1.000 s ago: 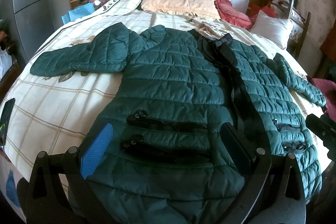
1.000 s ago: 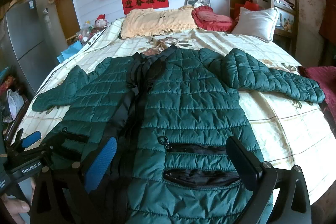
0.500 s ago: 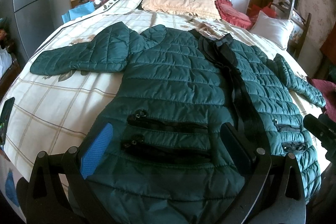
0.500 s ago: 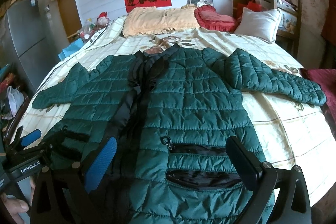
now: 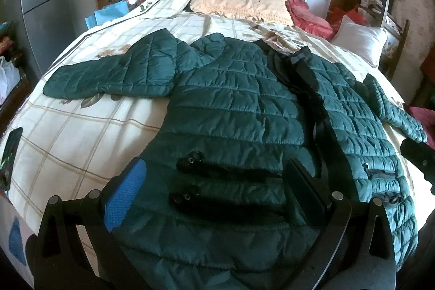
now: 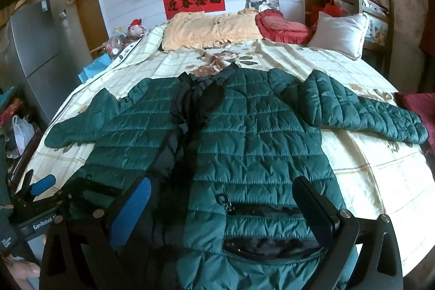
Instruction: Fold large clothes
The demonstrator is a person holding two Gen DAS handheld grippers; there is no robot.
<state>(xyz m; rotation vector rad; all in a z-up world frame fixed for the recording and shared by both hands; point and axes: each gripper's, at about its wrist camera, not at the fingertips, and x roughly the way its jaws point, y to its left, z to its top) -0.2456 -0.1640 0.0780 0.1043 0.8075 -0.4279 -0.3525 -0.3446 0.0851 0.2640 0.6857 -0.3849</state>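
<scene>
Bed (image 5: 81,137)-spread jacket (image 5: 233,110) hem between both grippers' parted fingers (image 5: 125,195)

The left hand-held gripper (image 5: 214,189) has a matte black frame with two angular arms, each carrying round silver screws. Its left finger wears a bright blue textured pad (image 5: 125,199); the right finger shows as plain black. The right hand-held gripper (image 6: 221,208) is built the same: black frame, silver screws, one blue dimpled pad (image 6: 131,209), one black finger. Seen from the right wrist view, the left unit carries white "GenRobot" lettering on its black body. Bare skin of a hand (image 6: 25,269) shows beneath it.
</scene>
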